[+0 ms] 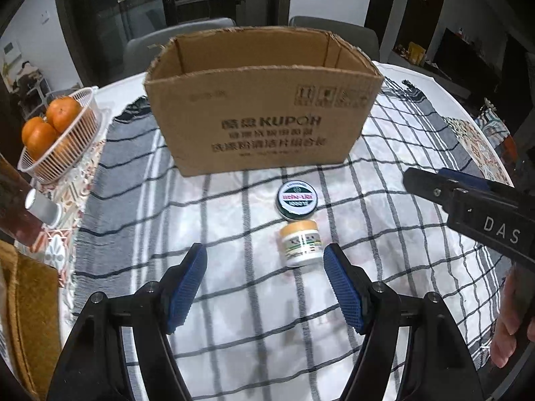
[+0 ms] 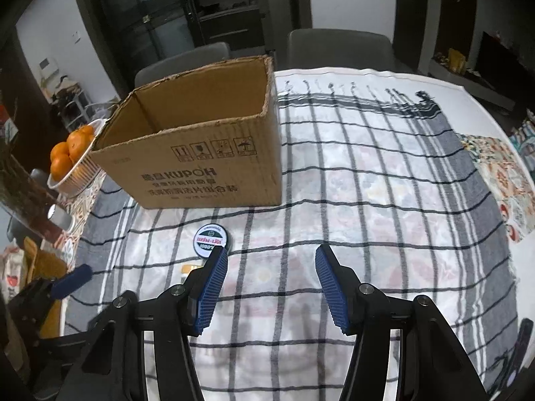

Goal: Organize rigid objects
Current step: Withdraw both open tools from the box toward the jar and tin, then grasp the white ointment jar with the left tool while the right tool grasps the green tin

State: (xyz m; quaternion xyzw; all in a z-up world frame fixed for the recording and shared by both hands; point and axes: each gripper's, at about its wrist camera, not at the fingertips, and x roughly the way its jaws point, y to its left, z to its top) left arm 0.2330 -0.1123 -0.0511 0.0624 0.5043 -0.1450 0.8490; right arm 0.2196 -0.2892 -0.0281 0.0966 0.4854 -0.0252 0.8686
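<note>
Left gripper [image 1: 265,260] is seen wide apart, nothing held; the jar [image 1: 300,243] sits just ahead, near its right finger, off the centreline. Right gripper [image 2: 271,262] is likewise spread wide and empty, hovering over bare cloth [image 2: 334,200].

Step in hand is judged to be the jar pick by the left gripper. The gripper should be shifted right until the jar is centred between the pads, lowered so the pads meet the jar body below the lid, then closed squarely. A grip on the lid alone is to be avoided, as slip is likely.

The tin [image 1: 296,198] lies flat just beyond the jar, close but apparently not touching; it could be nudged if the fingers overshoot forward. In the right wrist view the tin [image 2: 212,240] is partly hidden behind the right gripper's left finger. A flat tin is judged harder to pinch, so edge contact would be needed.

Further back the box [image 1: 264,107] stands open-topped on the surface, seemingly empty as far as can be seen; its near wall must be cleared on the drop. Basket [image 1: 57,140] of oranges [image 1: 50,123] is well left, not in the way. Chairs [image 1: 334,28] behind.
</note>
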